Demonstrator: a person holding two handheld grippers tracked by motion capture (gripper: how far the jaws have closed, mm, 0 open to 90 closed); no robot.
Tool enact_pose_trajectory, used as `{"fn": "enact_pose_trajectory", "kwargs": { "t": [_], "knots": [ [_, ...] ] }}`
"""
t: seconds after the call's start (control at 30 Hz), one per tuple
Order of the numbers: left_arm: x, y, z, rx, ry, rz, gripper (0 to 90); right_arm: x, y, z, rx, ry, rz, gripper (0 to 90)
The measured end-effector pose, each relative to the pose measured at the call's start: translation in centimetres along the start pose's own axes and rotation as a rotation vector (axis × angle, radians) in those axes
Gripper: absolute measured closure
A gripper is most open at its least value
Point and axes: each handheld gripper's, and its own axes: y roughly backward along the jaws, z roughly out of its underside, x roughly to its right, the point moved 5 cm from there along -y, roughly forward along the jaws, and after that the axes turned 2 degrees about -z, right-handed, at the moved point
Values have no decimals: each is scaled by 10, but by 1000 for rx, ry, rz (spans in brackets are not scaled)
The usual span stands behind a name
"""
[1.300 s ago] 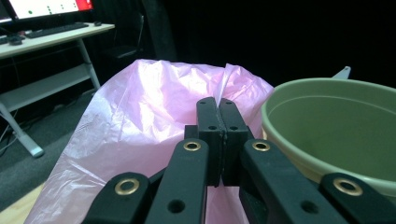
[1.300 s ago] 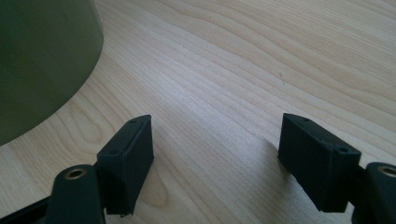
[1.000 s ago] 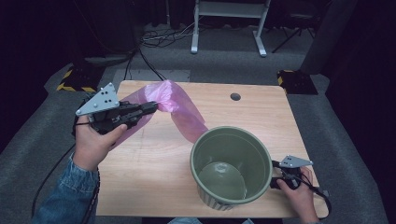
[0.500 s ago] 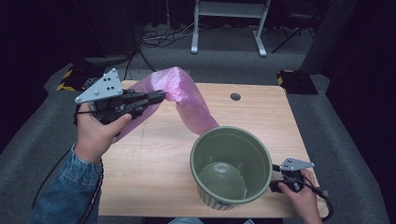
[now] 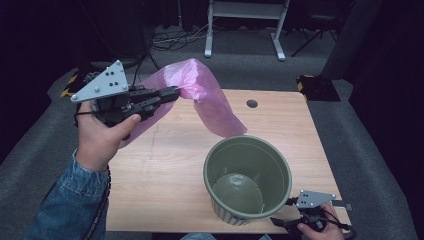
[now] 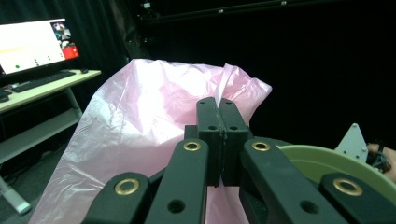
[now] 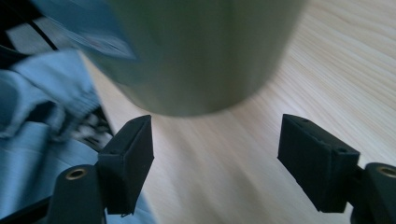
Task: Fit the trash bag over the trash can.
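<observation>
Dark room, wooden desk [image 5: 165, 170], pink bag [image 5: 210, 97] lifted beside the green pot [image 5: 247, 182].

I see black curtains all round, a grey floor [image 5: 30, 145] and a white frame [image 5: 245, 20] beyond the desk, a lit monitor [image 6: 32, 44] off to one side. My left gripper [image 5: 167, 95] has its fingers closed on the bag's edge, holding it above the desk; my right gripper [image 7: 215, 154] hangs open, nothing between its fingers, just beside the pot's base.

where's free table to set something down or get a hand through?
Bare wood on the table runs from the green bucket to the near-left corner, and along the far-right edge past the small hole. Crowded: far left under the pink bag, and near right, where the right gripper sits beside the bucket.
</observation>
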Motion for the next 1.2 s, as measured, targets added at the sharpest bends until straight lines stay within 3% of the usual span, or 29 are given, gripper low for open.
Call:
{"fn": "enact_pose_trajectory", "kwargs": {
  "t": [0.17, 0.2, 0.27, 0.43, 0.63, 0.9, 1.2],
  "knots": [
    [7, 4, -6, 15, -11, 10, 899, -8, -10, -13, 32, -8, 22, 247],
    [11, 8, -8, 22, -18, 14, 899, -8, -17, -17, 38, -34, -2, 178],
    [13, 9, -9, 29, -21, 18, 899, -6, -20, -18, 37, -46, -1, 171],
    [26, 15, -11, 37, -35, 56, 899, 3, -35, -27, 54, -51, 68, 180],
    [36, 20, -10, 35, -44, 84, 899, 10, -44, -36, 51, -34, 112, 191],
    [51, 27, 3, 18, -41, 122, 899, 10, -39, -34, 62, -22, 124, 214],
    [58, 12, 35, -38, -20, 154, 899, 21, -22, -32, 89, -37, 156, 222]
  ]
}}
